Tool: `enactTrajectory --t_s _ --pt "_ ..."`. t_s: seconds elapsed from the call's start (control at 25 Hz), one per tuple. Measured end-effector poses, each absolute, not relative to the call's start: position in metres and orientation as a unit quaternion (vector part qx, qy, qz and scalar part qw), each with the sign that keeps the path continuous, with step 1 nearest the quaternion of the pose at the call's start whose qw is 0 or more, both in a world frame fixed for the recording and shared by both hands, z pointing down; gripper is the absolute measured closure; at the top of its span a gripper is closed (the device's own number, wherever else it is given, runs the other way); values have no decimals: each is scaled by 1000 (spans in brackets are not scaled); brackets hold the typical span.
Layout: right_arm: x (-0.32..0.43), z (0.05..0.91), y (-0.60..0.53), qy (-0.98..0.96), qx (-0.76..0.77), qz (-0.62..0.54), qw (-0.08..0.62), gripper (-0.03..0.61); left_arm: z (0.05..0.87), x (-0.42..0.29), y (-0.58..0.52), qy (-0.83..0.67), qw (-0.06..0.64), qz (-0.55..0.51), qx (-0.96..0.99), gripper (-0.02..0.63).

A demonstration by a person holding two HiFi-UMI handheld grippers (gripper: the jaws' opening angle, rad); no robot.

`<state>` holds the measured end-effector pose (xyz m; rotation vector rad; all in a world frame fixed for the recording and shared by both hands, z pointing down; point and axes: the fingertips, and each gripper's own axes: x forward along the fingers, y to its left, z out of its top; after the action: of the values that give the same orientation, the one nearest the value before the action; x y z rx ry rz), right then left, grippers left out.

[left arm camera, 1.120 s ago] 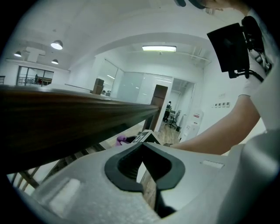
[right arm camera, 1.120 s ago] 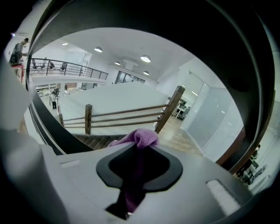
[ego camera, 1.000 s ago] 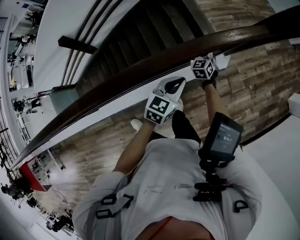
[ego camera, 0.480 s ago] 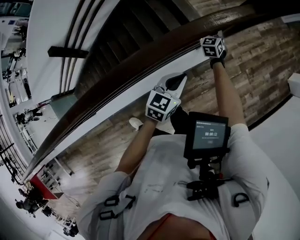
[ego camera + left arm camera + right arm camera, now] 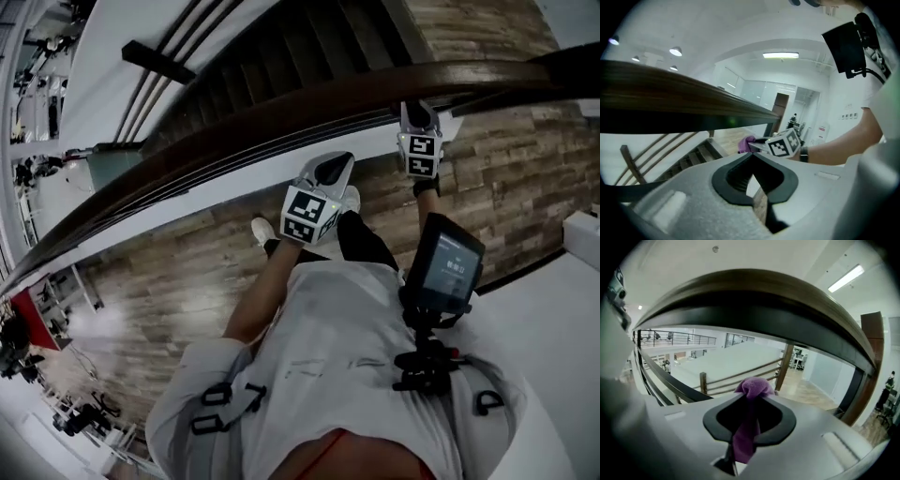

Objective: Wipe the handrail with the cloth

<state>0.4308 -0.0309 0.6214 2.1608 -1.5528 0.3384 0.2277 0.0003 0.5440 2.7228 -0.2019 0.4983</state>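
The dark brown wooden handrail [image 5: 281, 117] curves across the head view from lower left to upper right. My right gripper [image 5: 418, 114] reaches up to its underside, shut on a purple cloth [image 5: 751, 392]. In the right gripper view the handrail [image 5: 754, 296] arches close above the cloth's bunched top. My left gripper [image 5: 334, 170] is shut with nothing in it, held just below the rail and left of the right one. The left gripper view shows the handrail [image 5: 670, 96] overhead, with the right gripper's marker cube [image 5: 785, 143] and the purple cloth [image 5: 746, 143] ahead.
Beyond the rail a dark staircase [image 5: 281, 56] drops away. Wood-plank floor [image 5: 506, 178] lies under me, with a white shoe [image 5: 264, 231] on it. A screen device [image 5: 446, 270] hangs on the person's chest. A wooden post [image 5: 869, 357] and a lower railing [image 5: 661, 378] stand nearby.
The right gripper with the cloth reached farther out along the rail half a second ago and has come back nearer the body. The left gripper has stayed just below the rail.
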Motion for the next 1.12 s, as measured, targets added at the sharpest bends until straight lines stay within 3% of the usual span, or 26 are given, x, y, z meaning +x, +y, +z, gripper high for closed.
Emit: enactTrajectory --t_s 0.28,0.52,0.84,1.12 --pt "222 631 -79 -686 685 129 207 526 543 84 -74 -246 206 158 934 614" --pt "12 641 -143 -803 542 99 226 526 562 -96 -130 -416 240 136 867 614" --pt "-211 678 -207 -878 402 57 253 526 577 -297 -167 -544 245 128 792 615" --pt "-368 753 -276 -890 345 58 293 528 611 -394 -195 -587 269 140 751 614"
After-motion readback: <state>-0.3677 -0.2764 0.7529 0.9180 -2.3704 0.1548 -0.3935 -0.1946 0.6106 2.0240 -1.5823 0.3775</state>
